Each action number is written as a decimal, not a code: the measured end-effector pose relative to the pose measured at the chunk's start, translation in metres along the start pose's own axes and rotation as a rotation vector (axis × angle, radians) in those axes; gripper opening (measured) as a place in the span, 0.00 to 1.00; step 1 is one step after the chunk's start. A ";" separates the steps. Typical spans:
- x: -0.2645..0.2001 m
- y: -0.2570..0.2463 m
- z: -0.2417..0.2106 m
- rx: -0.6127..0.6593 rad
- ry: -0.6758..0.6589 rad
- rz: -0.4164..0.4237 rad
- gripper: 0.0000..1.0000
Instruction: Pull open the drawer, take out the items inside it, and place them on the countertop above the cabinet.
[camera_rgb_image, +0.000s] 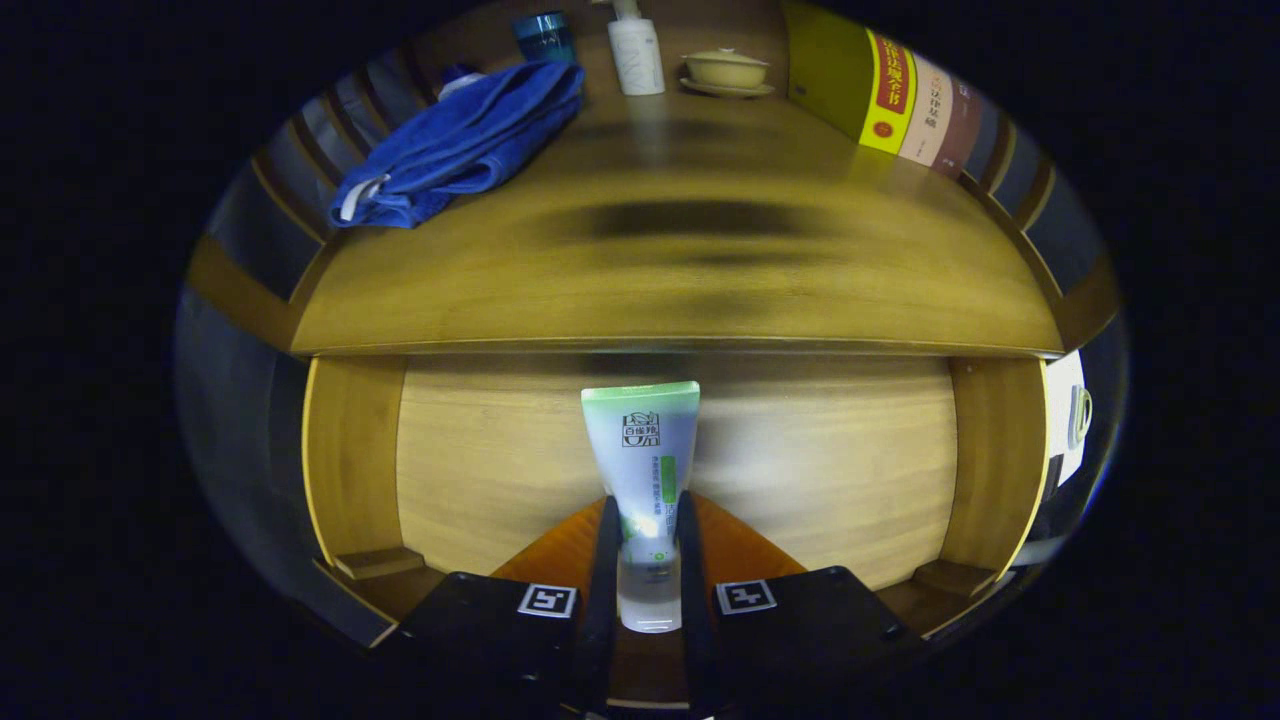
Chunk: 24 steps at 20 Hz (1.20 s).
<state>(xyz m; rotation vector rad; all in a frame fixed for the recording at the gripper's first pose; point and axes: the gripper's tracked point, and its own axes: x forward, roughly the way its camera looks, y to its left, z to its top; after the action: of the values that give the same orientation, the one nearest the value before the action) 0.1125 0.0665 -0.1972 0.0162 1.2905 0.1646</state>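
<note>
Gripper (648, 540) fingers pinch green-white tube (643, 470) from both sides, cap end nearest camera, over open drawer (820, 470). Drawer floor pale wood. Beyond fingers: countertop (680, 270), brown wood, dark blurred shadows. Far left: blue towel (465, 140). Far end: white bottle (636, 55), lidded bowl (726, 70), blue cup (545, 35). Right: books (900, 105).

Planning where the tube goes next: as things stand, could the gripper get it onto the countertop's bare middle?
Probably yes. The gripper is shut on the tube, above the open drawer; the countertop just beyond is bare between towel and books.
</note>
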 end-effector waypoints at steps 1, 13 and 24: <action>-0.026 -0.013 0.024 -0.001 -0.003 0.006 0.37; -0.129 -0.026 0.082 -0.023 -0.143 -0.014 0.37; -0.119 -0.045 0.166 -0.020 -0.234 -0.063 0.37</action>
<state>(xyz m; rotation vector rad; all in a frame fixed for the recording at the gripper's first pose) 0.2449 0.0198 -0.0424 -0.0217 1.0545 0.1174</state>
